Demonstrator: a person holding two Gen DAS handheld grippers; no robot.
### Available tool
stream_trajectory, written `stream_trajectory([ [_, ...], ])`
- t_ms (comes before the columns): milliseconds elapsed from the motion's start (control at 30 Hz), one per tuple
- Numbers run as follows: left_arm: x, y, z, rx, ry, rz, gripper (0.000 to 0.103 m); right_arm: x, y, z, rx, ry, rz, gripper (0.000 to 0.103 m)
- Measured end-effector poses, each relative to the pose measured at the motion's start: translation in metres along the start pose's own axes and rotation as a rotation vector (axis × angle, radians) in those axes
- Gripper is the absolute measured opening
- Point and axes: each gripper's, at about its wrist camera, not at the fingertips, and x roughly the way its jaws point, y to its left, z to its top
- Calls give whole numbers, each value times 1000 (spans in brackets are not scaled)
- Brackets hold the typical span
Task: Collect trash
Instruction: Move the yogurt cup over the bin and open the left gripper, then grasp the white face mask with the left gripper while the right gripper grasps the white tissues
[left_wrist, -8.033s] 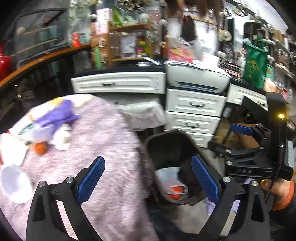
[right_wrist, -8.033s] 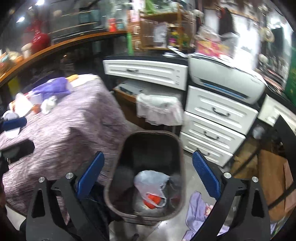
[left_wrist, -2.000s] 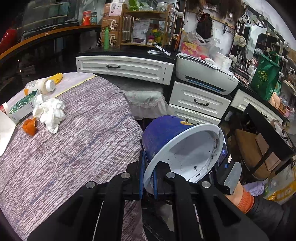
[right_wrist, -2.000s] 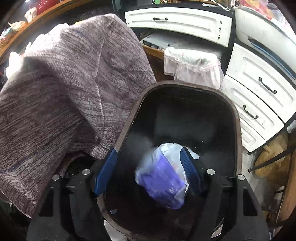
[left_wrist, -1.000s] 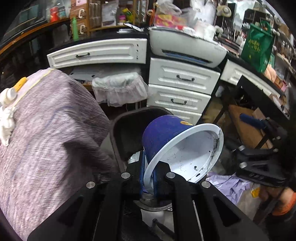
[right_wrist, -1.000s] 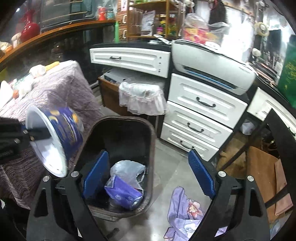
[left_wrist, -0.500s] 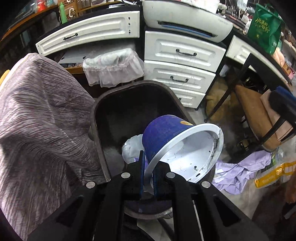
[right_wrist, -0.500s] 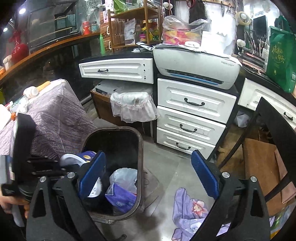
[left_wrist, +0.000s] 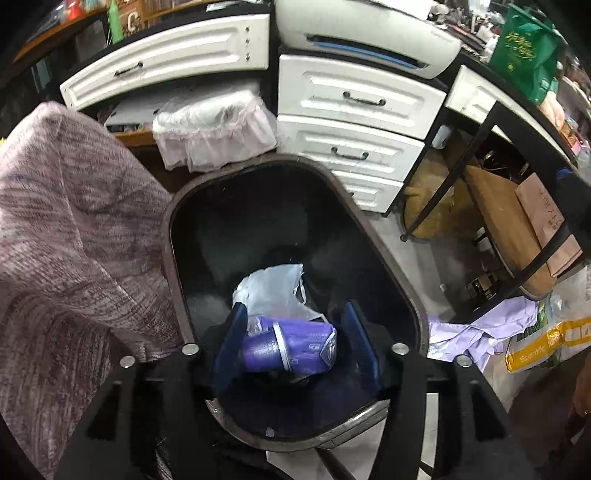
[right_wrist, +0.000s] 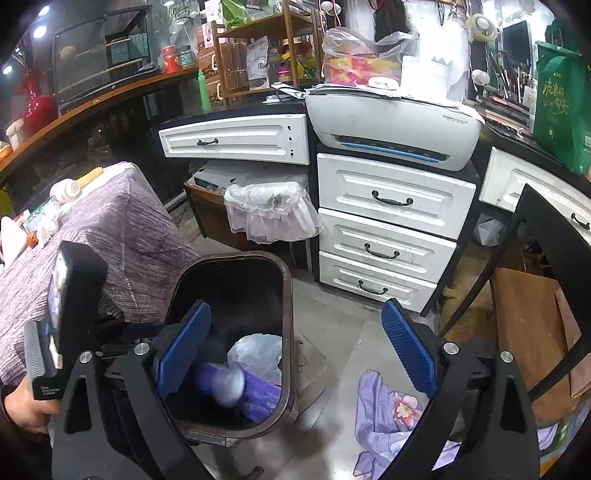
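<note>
Now I am at the drop, and the way to do it well is to keep the left gripper (left_wrist: 295, 343) centred over the bin (left_wrist: 388, 236) until the cup (left_wrist: 269, 349) has settled, then lift straight up so nothing clips the rim. The cup lies on its side deep in the bin, on a purple packet (left_wrist: 314, 345) and just near of a white plastic bag (left_wrist: 273, 288). In the right wrist view it is blurred, so I judge it may not have come to rest.

The left jaws stand apart, one pad on each side of the cup as I look down, and I see no contact; the cup sits well below them. The right gripper (right_wrist: 295, 350) hangs to the right of the bin with its jaws spread wide and nothing between them, only floor and a floral cloth (right_wrist: 388, 417) beneath.

More rubbish waits on the counter (right_wrist: 122, 229) at the left: a crumpled tissue (right_wrist: 50, 221) and a small bottle (right_wrist: 66, 190).
</note>
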Motion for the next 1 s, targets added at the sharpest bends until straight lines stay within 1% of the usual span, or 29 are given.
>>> stream_trajectory([
  [167,-27,1,-2,-9,-54,-9,61,-8,0,2,12,-40,2,93],
  [300,-62,7,-7,-26,-129,-15,67,-16,7,4,15,-77,14,93],
  [467,-105,17,-14,-28,-229,4,76,-23,27,7,-36,-98,13,93],
  [567,-129,26,-20,-31,-281,33,77,-25,44,7,-68,-95,36,93],
  [667,-150,38,-26,-23,-333,86,78,-25,61,8,-97,-79,72,93],
  [833,-178,66,-39,-48,-383,150,83,-22,85,9,-124,-42,153,93],
  [900,-186,79,-43,-66,-397,187,84,-19,99,10,-137,-18,190,93],
  [1000,-198,106,-52,-113,-410,237,84,-18,122,13,-174,-11,222,93],
])
